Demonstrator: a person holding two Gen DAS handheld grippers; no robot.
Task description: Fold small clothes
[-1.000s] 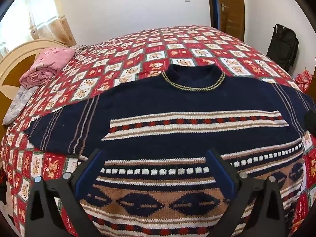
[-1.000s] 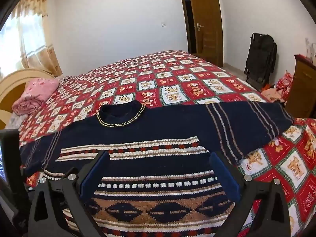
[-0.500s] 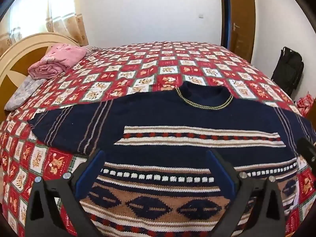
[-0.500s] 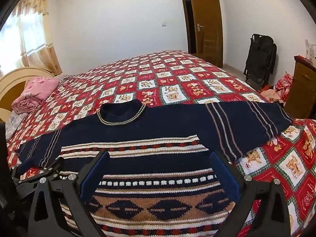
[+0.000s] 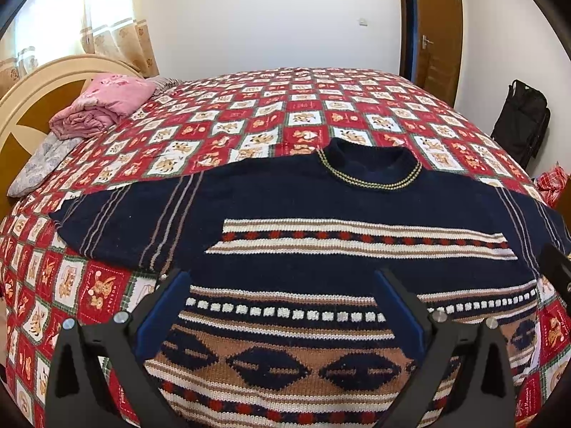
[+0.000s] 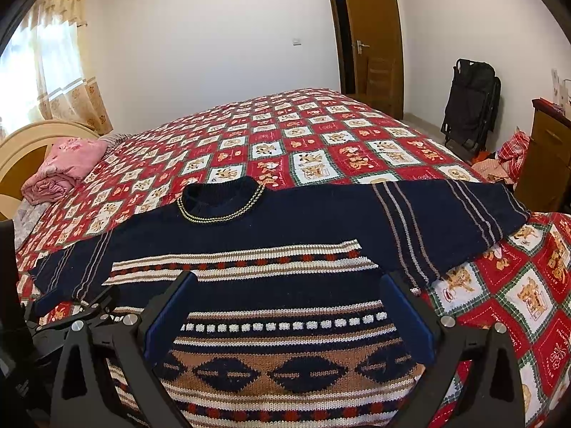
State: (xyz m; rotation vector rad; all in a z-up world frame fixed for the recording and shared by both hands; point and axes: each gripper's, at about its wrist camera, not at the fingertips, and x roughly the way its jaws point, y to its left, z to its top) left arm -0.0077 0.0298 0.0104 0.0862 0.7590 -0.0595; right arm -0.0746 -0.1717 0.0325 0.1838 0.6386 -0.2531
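A navy knitted sweater (image 5: 321, 207) with brown, white and red pattern bands lies flat, front up, on the bed, collar away from me and both sleeves spread out. It also shows in the right wrist view (image 6: 285, 228). My left gripper (image 5: 282, 285) is open and empty above the sweater's lower body. My right gripper (image 6: 289, 289) is open and empty above the lower body too, further right. The left gripper's body shows at the left edge of the right wrist view (image 6: 71, 317). The sweater's hem is hidden below both views.
The bed has a red, white and green patchwork quilt (image 5: 321, 107). A folded pink blanket (image 5: 103, 107) lies by the headboard (image 5: 32, 107) at the left. A black bag (image 6: 471, 103), a wooden cabinet (image 6: 546, 157) and a door (image 6: 371, 35) stand on the right.
The left gripper has drawn back and tilted up, so the sweater sits lower in its view and more of the room shows. The right gripper has barely moved. Both stay open.
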